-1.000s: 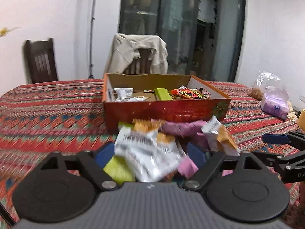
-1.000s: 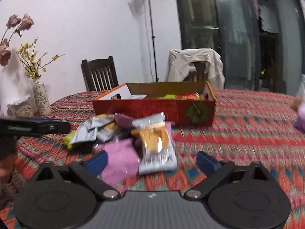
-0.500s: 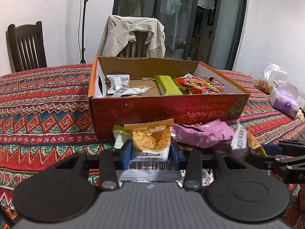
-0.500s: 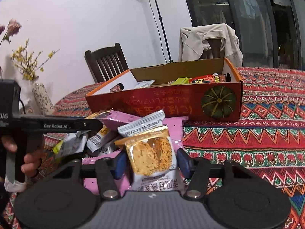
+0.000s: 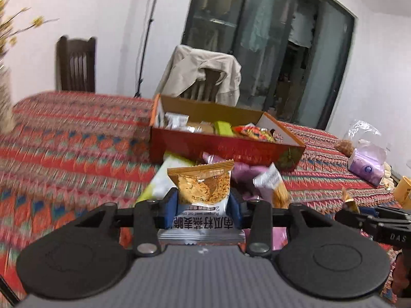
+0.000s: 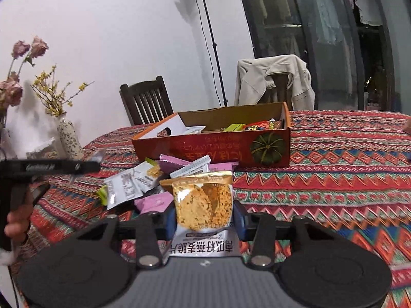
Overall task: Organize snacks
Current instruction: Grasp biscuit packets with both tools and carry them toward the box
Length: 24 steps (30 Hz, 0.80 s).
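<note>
Packet A [image 5: 201,192]: orange-topped cracker packet with a white lower half, pinched at its sides between my left gripper [image 5: 203,205] pads, jaws narrowed onto it; it stands upright, above the pile.

Packet B [image 6: 204,200]: same kind, upright between my right gripper [image 6: 204,217] pads; those jaws are closing, both blue pads already against its sides.

Pile [image 6: 154,179]: loose packets, pink, white and green, heaped on the cloth just in front of the box, behind both held packets.

Box [image 6: 218,151]: open red carton with a pumpkin print on its front wall, beyond the pile; a green packet [image 5: 223,127] and a red-yellow one [image 5: 253,132] lie inside, with white ones at its left end.

Table [image 6: 346,166]: covered in a red zigzag cloth.

Surroundings: vase [image 6: 68,136] with flowers at the table's left edge; bagged goods [image 5: 367,154] at the right; two chairs behind, one draped with a beige jacket [image 6: 274,79].

A hand [image 6: 16,220] holds the left gripper's handle.
</note>
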Each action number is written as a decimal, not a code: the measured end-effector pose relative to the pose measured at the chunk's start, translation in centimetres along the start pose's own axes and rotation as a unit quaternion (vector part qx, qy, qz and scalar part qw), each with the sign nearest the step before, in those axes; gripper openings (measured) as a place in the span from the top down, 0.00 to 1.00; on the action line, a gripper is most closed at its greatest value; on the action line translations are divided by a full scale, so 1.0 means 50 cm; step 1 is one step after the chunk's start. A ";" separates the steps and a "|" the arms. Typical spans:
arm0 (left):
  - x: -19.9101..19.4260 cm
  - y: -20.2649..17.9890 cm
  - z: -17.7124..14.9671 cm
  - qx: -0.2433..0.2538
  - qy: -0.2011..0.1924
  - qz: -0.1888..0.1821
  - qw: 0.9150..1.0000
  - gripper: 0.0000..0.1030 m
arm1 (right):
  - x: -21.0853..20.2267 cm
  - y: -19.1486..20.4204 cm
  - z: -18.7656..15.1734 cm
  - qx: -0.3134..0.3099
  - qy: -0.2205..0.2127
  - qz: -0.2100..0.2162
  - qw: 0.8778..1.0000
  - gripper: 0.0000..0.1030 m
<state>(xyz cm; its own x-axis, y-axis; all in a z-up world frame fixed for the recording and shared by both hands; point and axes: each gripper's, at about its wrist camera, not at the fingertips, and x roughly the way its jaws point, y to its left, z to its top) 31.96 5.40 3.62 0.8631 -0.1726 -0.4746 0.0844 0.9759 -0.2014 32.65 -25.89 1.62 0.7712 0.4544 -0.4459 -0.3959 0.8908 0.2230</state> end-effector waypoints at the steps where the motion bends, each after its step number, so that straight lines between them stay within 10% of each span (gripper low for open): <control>1: -0.011 0.001 -0.008 -0.002 0.004 0.006 1.000 0.59 | -0.013 0.001 -0.005 0.000 -0.003 -0.002 1.000 0.58; 16: -0.071 -0.014 -0.005 0.003 -0.019 0.041 0.999 0.59 | -0.074 0.021 -0.010 -0.004 -0.018 0.022 1.000 0.58; 24: 0.014 -0.002 0.130 0.041 -0.039 0.013 0.998 0.59 | -0.004 0.014 0.101 -0.005 -0.032 0.062 0.998 0.58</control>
<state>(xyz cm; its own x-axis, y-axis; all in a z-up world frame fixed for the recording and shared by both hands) 35.80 6.04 8.90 0.9012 -0.1387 -0.4106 0.0989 0.9882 -0.1168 34.76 -25.34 6.24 0.7465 0.5603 -0.3589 -0.4946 0.8281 0.2639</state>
